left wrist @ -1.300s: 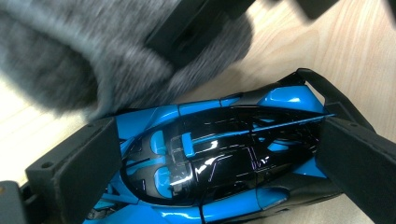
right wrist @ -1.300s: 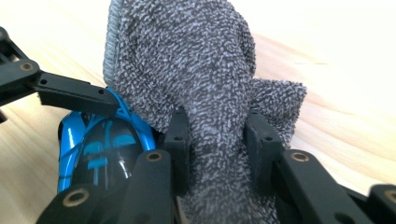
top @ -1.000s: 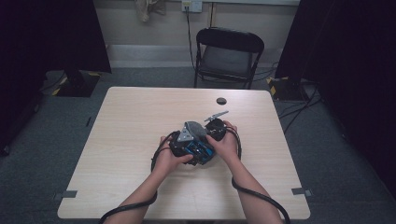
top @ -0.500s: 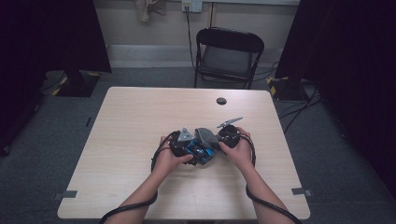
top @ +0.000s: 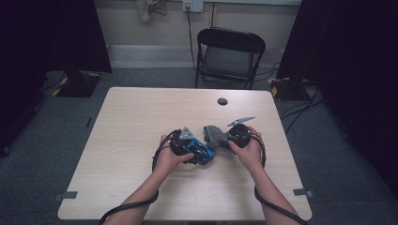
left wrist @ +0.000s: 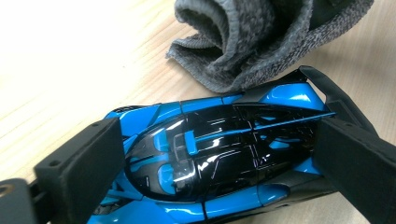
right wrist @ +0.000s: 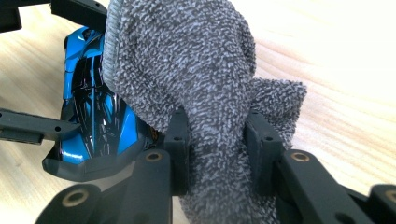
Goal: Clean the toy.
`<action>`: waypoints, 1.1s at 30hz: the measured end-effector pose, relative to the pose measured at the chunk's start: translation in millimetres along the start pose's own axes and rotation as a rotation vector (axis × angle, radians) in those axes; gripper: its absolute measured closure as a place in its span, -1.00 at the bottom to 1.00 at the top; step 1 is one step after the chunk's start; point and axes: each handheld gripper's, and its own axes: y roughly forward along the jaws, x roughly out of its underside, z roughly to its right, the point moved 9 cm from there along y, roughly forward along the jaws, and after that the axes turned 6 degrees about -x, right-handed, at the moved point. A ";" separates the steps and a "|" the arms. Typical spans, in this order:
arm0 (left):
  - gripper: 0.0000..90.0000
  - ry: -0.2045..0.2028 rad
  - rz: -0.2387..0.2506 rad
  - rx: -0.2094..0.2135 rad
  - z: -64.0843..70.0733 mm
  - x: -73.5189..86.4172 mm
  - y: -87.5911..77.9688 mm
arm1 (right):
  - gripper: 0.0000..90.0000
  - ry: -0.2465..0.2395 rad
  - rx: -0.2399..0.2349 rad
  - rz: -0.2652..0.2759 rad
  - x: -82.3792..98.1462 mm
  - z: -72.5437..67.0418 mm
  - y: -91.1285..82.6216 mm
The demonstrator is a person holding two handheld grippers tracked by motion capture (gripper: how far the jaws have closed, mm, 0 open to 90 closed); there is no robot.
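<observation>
A blue and black toy car [top: 202,153] rests on the wooden table [top: 141,122] near its middle. My left gripper [top: 196,150] spans it end to end. In the left gripper view its black pads [left wrist: 84,163] sit against the car [left wrist: 210,149] at nose and tail. These jaws have just been closing a little, with the car between them. My right gripper [top: 226,137] is shut on a grey knitted cloth [top: 214,134] just right of the car. In the right gripper view the cloth [right wrist: 187,70] is bunched between the jaws and drapes against the car [right wrist: 93,107].
A small black round object [top: 222,101] lies on the far part of the table. A black folding chair [top: 230,51] stands behind the table's far edge. Cables trail from both grippers over the near edge.
My right gripper has moved to the right with the cloth, drawing it off the car's top. The left hand and the car have stayed in place.
</observation>
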 end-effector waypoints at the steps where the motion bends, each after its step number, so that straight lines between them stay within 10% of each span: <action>1: -0.86 0.002 0.000 0.005 -0.9 -0.5 -1.4 | 0.48 0.000 -0.002 -0.001 0.0 -0.2 0.5; 16: -0.65 0.019 -0.018 0.007 -10.4 10.7 -36.3 | 0.48 -0.009 -0.002 0.001 -6.8 -7.1 -3.0; 33: -0.59 0.001 -0.086 -0.063 -41.5 93.5 -104.6 | 0.46 -0.111 -0.086 0.022 -50.8 -70.3 15.5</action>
